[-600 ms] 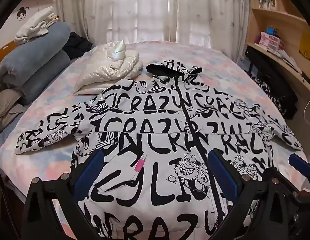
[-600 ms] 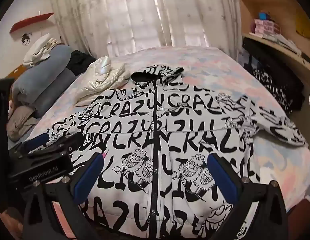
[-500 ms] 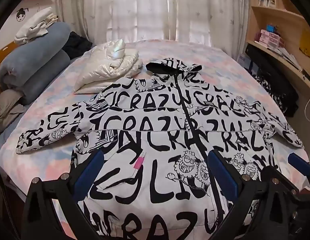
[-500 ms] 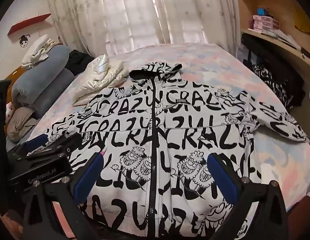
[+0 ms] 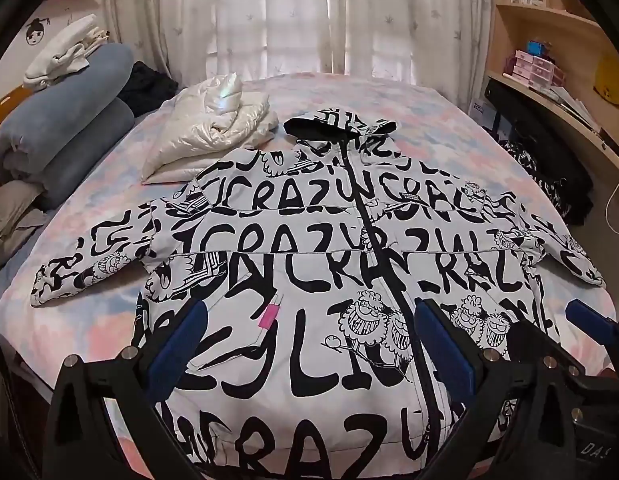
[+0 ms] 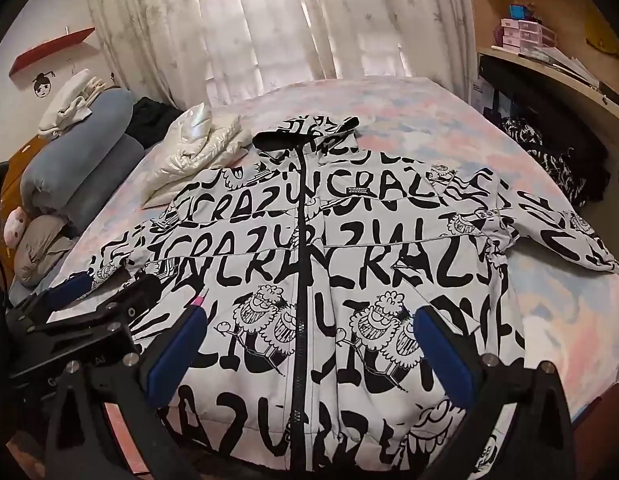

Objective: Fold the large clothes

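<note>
A white hooded jacket (image 5: 309,248) with black "CRAZY" lettering lies flat and zipped on the bed (image 5: 429,120), sleeves spread out to both sides, hood at the far end. It also shows in the right wrist view (image 6: 349,248). My left gripper (image 5: 309,344) is open and empty, hovering above the jacket's lower left front. My right gripper (image 6: 309,356) is open and empty above the lower middle, over the zipper. The left gripper also shows at the left of the right wrist view (image 6: 81,304).
A folded cream puffer jacket (image 5: 213,136) lies on the bed beyond the left shoulder. Rolled blue bedding (image 5: 65,120) and pillows sit at the far left. A desk with shelves (image 5: 557,92) and dark clothes (image 5: 549,176) stand along the right side.
Both grippers have moved slightly forward and higher over the jacket. The jacket has not moved and both grippers stay open.
</note>
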Demonstrator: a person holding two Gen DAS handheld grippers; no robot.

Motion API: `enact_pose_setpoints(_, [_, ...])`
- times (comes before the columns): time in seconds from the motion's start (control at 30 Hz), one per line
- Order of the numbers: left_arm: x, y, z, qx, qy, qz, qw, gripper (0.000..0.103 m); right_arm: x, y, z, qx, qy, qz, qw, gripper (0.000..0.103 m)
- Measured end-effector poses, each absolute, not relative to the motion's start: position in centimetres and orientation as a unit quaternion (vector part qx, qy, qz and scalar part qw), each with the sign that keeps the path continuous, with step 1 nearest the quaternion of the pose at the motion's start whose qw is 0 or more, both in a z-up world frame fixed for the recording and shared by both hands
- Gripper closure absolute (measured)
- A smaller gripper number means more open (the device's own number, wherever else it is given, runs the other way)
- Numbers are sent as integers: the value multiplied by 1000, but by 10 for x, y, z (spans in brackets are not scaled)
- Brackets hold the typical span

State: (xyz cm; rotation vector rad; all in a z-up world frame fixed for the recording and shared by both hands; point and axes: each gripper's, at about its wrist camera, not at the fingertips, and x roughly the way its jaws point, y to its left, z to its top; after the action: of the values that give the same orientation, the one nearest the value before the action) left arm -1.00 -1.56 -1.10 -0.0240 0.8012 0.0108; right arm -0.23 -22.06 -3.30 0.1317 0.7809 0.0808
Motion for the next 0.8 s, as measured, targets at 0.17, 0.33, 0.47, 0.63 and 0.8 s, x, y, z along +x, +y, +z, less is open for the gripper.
enact_pose_setpoints(0.17, [-11, -17, -12, -11, 390, 4, 921, 1, -1, -221, -35, 66, 383, 40, 921, 0])
enact_pose_setpoints(0.33, [-12, -15, -10, -12, 389, 3, 921, 1, 2, -223, -36, 69, 388, 42, 918, 0])
enact_pose_setpoints(0.47, [-12, -13, -8, -12, 388, 3, 921, 1, 2, -223, -36, 70, 388, 42, 918, 0])
enact_pose_setpoints(0.63, [-12, -11, -7, -14, 389, 3, 921, 1, 2, -222, -37, 71, 389, 42, 917, 0])
enact_pose_setpoints(0.8, [-11, -7, -3, -15, 392, 6, 920, 1, 1, -221, -42, 78, 393, 44, 915, 0])
